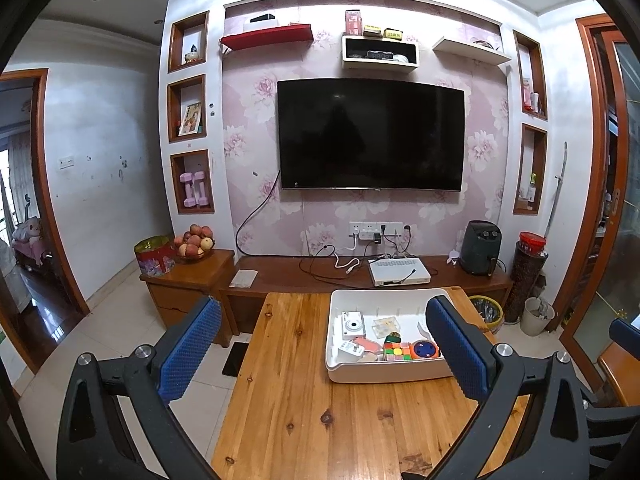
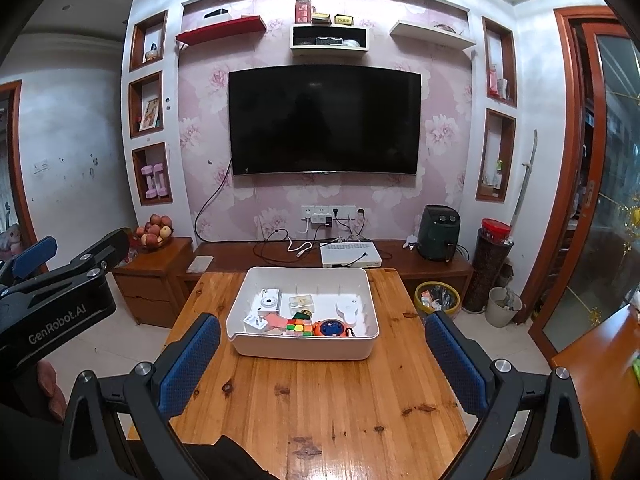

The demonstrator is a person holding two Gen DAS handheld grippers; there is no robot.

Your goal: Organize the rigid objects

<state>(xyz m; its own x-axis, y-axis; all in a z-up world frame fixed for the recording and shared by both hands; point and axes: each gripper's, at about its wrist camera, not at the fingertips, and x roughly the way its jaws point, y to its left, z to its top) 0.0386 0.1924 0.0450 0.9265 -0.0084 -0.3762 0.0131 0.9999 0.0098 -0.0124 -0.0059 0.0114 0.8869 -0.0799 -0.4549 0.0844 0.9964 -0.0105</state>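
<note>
Every item sits in the bin (image 2: 304,344) on the table (image 2: 320,400), both tools (image 1: 320,356) (image 2: 320,364) gaping empty, so sorting looks done.

We see bare desk (image 2: 320,400) near and left of the bin (image 2: 304,348); its walls ring the crowded near end, open above.

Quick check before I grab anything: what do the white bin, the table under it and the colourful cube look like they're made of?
White bin: looks like moulded plastic, smooth and matte, with rounded corners and a pour-lip corner. Table: solid wood planks, visible knots and grain, and a glossy varnish that reflects light. Colourful cube: probably hard plastic, a puzzle cube with bright square tiles; too small to tell its finish.
</note>
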